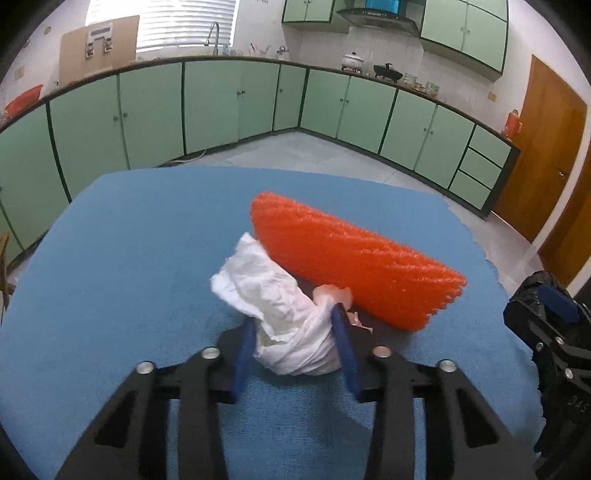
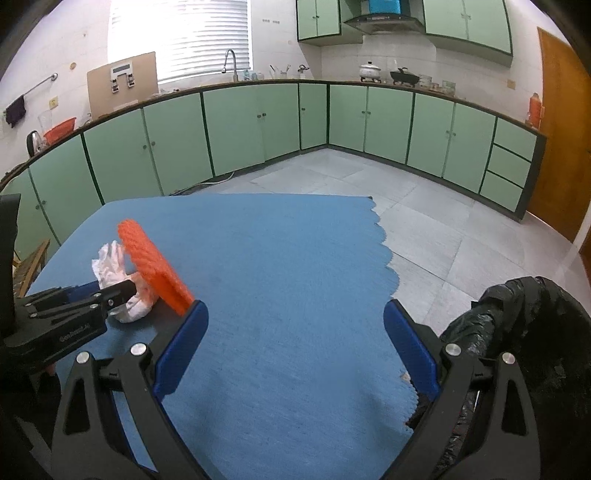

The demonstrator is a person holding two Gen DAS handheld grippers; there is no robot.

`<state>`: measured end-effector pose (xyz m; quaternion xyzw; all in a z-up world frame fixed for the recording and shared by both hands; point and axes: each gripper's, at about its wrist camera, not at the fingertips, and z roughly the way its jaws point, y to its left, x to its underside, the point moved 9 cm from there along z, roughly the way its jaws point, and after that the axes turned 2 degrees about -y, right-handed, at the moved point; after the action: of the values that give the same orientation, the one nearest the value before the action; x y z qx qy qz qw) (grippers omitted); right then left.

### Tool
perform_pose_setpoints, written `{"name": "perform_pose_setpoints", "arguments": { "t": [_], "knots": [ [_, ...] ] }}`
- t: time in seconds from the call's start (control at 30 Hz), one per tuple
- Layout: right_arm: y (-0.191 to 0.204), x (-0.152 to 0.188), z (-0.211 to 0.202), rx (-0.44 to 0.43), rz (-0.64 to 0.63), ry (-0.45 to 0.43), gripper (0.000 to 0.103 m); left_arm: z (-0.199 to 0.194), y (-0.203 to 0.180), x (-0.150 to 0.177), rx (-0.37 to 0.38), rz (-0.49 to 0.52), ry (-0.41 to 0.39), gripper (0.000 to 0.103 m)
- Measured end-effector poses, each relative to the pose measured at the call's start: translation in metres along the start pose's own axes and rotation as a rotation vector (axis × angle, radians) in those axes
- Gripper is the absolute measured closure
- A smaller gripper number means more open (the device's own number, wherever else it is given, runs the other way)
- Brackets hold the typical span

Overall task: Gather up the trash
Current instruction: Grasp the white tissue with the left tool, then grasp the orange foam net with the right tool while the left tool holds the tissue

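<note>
Pinching 1 crumpled tissue (image 1: 284, 314), left tool (image 1: 295, 339) (right tool (image 2: 295, 347) spread), 1 orange mat (image 1: 351, 258).

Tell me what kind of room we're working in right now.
A home kitchen, most likely: green base cabinets line two walls, a sink tap stands under the window, and a range hood hangs above pots on the counter.

Two wrist views, angled down, sharing blue table (image 1: 129, 240)
</note>
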<state>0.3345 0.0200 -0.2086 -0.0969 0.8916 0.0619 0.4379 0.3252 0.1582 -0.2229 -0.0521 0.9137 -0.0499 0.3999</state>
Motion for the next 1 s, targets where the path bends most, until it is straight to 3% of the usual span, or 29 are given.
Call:
{"name": "perform_pose_setpoints", "arguments": {
  "t": [0.23,0.47,0.7,1.0],
  "knots": [
    [0.025,-0.011,-0.006,-0.079,-0.036,-0.024,0.010,-0.019,0.011,-0.010,-0.015,-0.023,-0.048,0.077],
    [0.064,-0.018,-0.002,-0.163,-0.080,-0.018,0.010,-0.036,0.051,-0.006,-0.094,-0.051,-0.052,0.077],
    [0.105,-0.010,0.016,-0.227,-0.137,0.040,0.010,-0.047,0.073,0.006,-0.131,-0.054,-0.032,0.077],
    [0.127,0.002,0.044,-0.221,-0.171,0.128,0.014,-0.046,0.072,0.014,-0.118,-0.043,-0.012,0.077]
  ]
}}
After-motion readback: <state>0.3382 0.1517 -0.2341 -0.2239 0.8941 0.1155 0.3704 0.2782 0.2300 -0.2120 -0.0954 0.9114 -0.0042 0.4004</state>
